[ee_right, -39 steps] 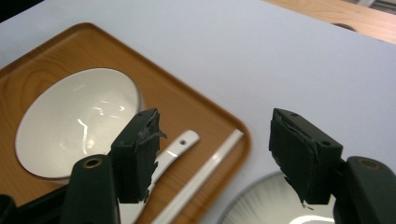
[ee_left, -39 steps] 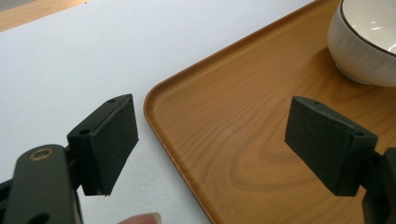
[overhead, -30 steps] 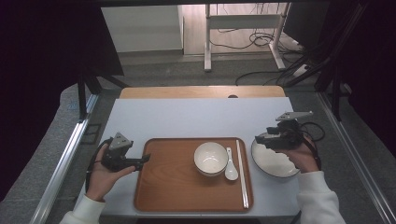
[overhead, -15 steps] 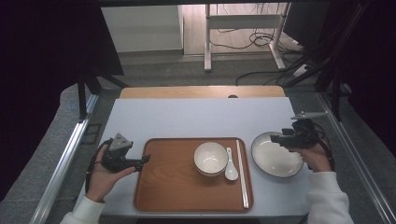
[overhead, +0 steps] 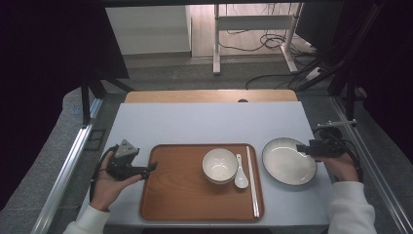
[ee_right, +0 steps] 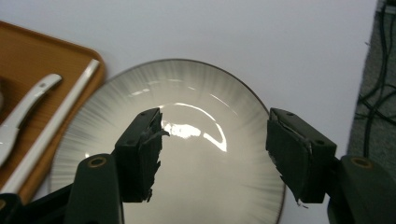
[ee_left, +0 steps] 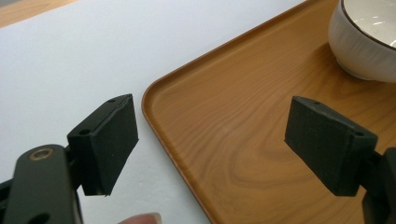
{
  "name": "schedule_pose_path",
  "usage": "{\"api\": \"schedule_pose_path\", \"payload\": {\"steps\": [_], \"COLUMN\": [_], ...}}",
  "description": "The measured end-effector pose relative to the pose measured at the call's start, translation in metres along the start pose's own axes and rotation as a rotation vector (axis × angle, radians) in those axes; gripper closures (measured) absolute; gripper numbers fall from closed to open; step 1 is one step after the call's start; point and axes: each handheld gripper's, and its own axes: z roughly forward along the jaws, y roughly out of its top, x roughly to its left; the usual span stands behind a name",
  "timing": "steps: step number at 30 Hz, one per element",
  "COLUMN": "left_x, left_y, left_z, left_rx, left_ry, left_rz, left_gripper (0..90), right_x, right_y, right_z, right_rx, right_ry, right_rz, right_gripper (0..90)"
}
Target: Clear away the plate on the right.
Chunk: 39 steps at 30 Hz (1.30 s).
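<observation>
From the high view, the pale counter [overhead: 204, 124] carries a wooden tray [overhead: 180, 195] near the person's edge, and on it stand a white bowl [overhead: 220, 165], a white spoon [overhead: 240, 173] just right of the bowl, and a pair of chopsticks [overhead: 252, 180] lying along the tray's right side. A grey-rimmed plate [overhead: 289, 161] sits flat on the counter just right of the tray, apart from it. The right gripper [overhead: 303, 148] hovers at the plate's right rim, held by the right hand [overhead: 341, 165]. The left gripper [overhead: 151, 168] is held at the tray's left edge, its tips reaching over the rim, with the left hand [overhead: 108, 185] behind it.

In the left gripper view, the left gripper's [ee_left: 210, 154] fingers [ee_left: 109, 144] stand wide apart and hold nothing. One finger hangs over the bare counter [ee_left: 70, 56], the other over the tray [ee_left: 224, 126], and the tray's rounded corner lies between them. The bowl [ee_left: 364, 42] shows at the upper right on the tray.

In the right gripper view, the right gripper's [ee_right: 215, 154] fingers [ee_right: 140, 149] are spread open and empty, poised above the plate [ee_right: 187, 98], whose glossy centre shows between them. Whether they touch the plate cannot be told. To the left, the chopsticks [ee_right: 56, 121] and spoon [ee_right: 23, 112] lie on the tray [ee_right: 28, 56].
</observation>
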Motion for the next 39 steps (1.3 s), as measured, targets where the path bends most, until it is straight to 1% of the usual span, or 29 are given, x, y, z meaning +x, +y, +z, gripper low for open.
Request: {"api": "schedule_pose_path", "payload": {"steps": [4, 7, 12, 13, 16, 20, 23, 31, 32, 34, 35, 37, 39], "left_x": [0.000, -0.001, -0.002, -0.002, -0.002, -0.003, -0.002, -0.002, -0.003, -0.003, -0.002, -0.002, -0.003], "left_y": [0.000, 0.000, 0.000, 0.001, 0.002, 0.002, 0.002, 0.001, 0.001, 0.001, 0.001, 0.001, 0.001], "left_z": [-0.001, 0.000, 0.001, 0.001, 0.001, 0.002, 0.001, 0.001, 0.001, 0.001, 0.001, 0.001, 0.001], "left_rx": [-0.002, 0.000, 0.003, 0.002, 0.001, 0.003, 0.001, 0.000, 0.001, 0.001, 0.002, 0.001, -0.001], "left_ry": [0.001, 0.000, -0.003, -0.004, -0.006, -0.008, -0.007, -0.005, -0.005, -0.004, -0.004, -0.003, -0.003], "left_rz": [-0.003, -0.002, 0.003, 0.002, 0.005, 0.007, 0.007, 0.004, 0.004, 0.004, 0.004, 0.005, 0.005], "left_gripper": [16.7, 16.7, 16.6, 16.7, 16.7, 16.6, 16.6, 16.6, 16.6, 16.6, 16.6, 16.6, 16.6], "right_x": [-0.011, -0.017, -0.026, -0.028, -0.031, -0.038, -0.041, -0.044, -0.044, -0.045, -0.046, -0.051, -0.053], "right_y": [-0.006, -0.010, -0.016, -0.019, -0.022, -0.026, -0.029, -0.030, -0.030, -0.031, -0.031, -0.033, -0.034], "right_z": [0.003, 0.005, 0.010, 0.013, 0.016, 0.020, 0.022, 0.034, 0.036, 0.036, 0.036, 0.035, 0.034], "right_rx": [0.028, 0.046, 0.094, 0.113, 0.130, 0.148, 0.156, 0.213, 0.221, 0.225, 0.223, 0.210, 0.203], "right_ry": [-0.027, -0.029, -0.047, -0.043, -0.027, -0.010, 0.030, 0.106, 0.106, 0.086, 0.081, 0.101, 0.113], "right_rz": [0.025, 0.056, 0.083, 0.096, 0.119, 0.168, 0.193, 0.240, 0.243, 0.250, 0.261, 0.300, 0.323], "right_gripper": [35.9, 36.2, 36.7, 36.8, 37.5, 40.3, 44.4, 55.7, 57.4, 66.1, 67.7, 73.2, 75.9]}}
